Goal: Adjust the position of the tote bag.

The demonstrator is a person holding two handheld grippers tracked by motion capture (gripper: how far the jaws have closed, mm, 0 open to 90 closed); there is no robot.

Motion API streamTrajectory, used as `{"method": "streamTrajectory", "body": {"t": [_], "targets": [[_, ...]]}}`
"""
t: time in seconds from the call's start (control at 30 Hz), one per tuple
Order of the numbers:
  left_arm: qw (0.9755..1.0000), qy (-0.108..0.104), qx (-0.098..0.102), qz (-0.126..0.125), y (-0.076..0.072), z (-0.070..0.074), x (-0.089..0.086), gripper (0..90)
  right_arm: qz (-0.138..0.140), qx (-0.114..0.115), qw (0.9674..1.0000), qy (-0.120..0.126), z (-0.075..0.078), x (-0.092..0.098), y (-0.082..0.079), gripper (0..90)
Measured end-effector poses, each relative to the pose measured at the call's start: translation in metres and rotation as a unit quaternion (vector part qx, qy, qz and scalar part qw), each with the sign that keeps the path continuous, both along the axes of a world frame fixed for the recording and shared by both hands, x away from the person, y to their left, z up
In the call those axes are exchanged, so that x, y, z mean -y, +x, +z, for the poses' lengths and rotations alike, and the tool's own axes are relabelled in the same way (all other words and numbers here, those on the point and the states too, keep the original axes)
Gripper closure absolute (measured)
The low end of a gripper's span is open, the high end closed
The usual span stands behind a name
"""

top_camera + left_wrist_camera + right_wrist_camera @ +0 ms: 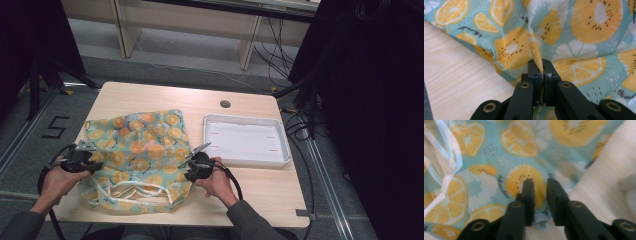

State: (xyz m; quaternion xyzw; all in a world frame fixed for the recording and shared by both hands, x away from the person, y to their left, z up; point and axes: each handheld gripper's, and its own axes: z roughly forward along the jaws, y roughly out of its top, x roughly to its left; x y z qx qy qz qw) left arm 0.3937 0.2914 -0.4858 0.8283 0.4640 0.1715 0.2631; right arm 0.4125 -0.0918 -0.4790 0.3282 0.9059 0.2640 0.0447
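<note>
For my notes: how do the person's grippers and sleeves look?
Both the left gripper and the right gripper are black, with brass-coloured pivots, two flat black jaws, a grey plate on top and a black cable looping away. The sleeves are grey.

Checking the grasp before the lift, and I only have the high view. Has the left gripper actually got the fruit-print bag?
Observer: Yes. In the left gripper view, the left gripper is shut on a raised ridge of the bag.
Operator: Other side?
Observer: The right gripper is not clamped. A gap shows between its fingers, with cloth beneath them.
Operator: Where on the bag?
Observer: At the bag's edge, next to bare table. The white handle lies off to one side in the right gripper view.
</note>
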Motion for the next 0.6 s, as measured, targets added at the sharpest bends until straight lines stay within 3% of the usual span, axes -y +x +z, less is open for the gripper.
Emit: {"method": "streamTrajectory", "body": {"t": [0.1, 0.13, 0.17, 0.2, 0.23, 0.27, 0.3, 0.4, 0.47, 0.53, 0.57, 0.6], "targets": [[0.9999, -0.011, 0.007, 0.003, 0.006, -0.001, 0.004, 87.2, 0.017, -0.005, 0.9998, -0.001, 0.0, -0.002, -0.004, 87.0], [1.0, -0.005, 0.004, 0.003, 0.007, -0.001, 0.005, 87.2, 0.026, 0.0, 0.9997, 0.0, 0.0, -0.002, -0.004, 88.2], [0.9999, -0.01, -0.004, 0.001, 0.009, -0.001, 0.005, 87.2, 0.025, -0.005, 0.9997, 0.001, 0.001, -0.002, -0.006, 89.2], [0.9998, -0.016, 0.005, 0.007, 0.011, -0.002, 0.007, 87.2, 0.034, 0.0, 0.9994, 0.001, 0.0, -0.002, -0.006, 89.5], [0.9997, -0.02, 0.0, 0.01, 0.011, -0.002, 0.007, 87.2, 0.038, -0.001, 0.9993, 0.001, 0.0, -0.003, -0.008, 89.4], [1.0, -0.006, -0.005, 0.002, 0.012, 0.0, 0.005, 87.2, 0.028, -0.003, 0.9996, 0.001, 0.001, -0.003, -0.01, 87.8], [0.9999, -0.012, -0.004, 0.01, 0.011, -0.001, 0.005, 87.3, 0.033, 0.011, 0.9994, 0.002, 0.002, -0.002, -0.007, 83.8], [0.9998, -0.015, 0.001, 0.015, 0.01, 0.001, -0.002, 87.4, -0.023, 0.033, 0.9991, 0.017, 0.008, 0.002, 0.002, 63.0], [0.9993, -0.02, 0.012, 0.029, 0.01, 0.001, -0.005, 87.4, -0.052, 0.039, 0.9976, 0.024, 0.008, 0.005, 0.01, 58.3], [0.9995, -0.016, 0.008, 0.025, 0.009, 0.002, -0.006, 87.2, -0.059, 0.03, 0.9972, 0.035, 0.004, 0.003, 0.018, 52.9], [0.9992, -0.025, 0.013, 0.028, 0.009, 0.001, -0.005, 87.1, -0.062, 0.027, 0.9971, 0.035, 0.002, 0.002, 0.02, 51.0], [0.9996, -0.016, 0.008, 0.024, 0.009, 0.002, -0.006, 87.0, -0.064, 0.017, 0.9971, 0.037, 0.0, -0.001, 0.023, 50.5]]}}
